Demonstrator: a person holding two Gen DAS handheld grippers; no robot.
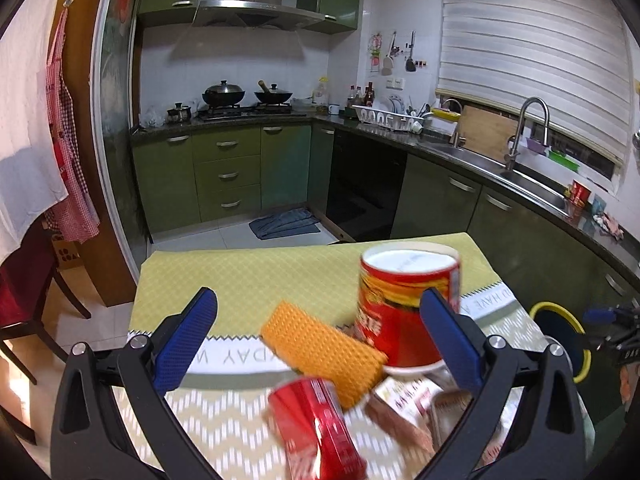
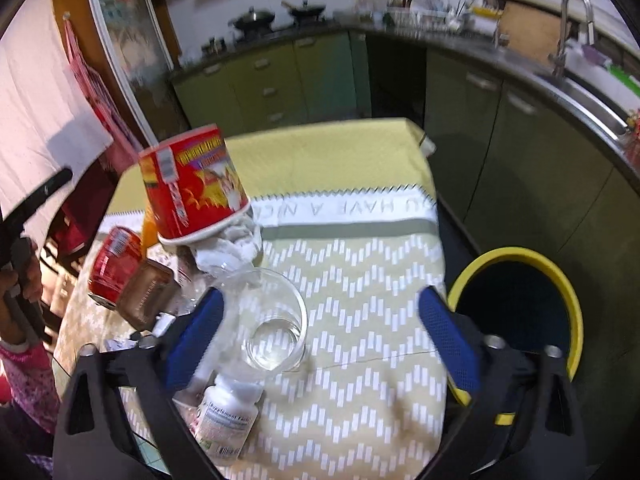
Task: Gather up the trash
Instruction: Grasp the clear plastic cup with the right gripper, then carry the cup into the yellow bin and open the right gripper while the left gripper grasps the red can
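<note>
Right tongs agape — over clear cup

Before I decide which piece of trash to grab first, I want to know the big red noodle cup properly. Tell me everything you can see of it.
The red noodle cup is a tapered paper-looking tub with yellow and white printing, a barcode strip down its side and a white rolled rim. It stands upside down and tilted on the table, white base up. Its rim rests on crumpled white tissue, with an orange wafer-patterned sponge beside it. Neither gripper holds it.
</note>
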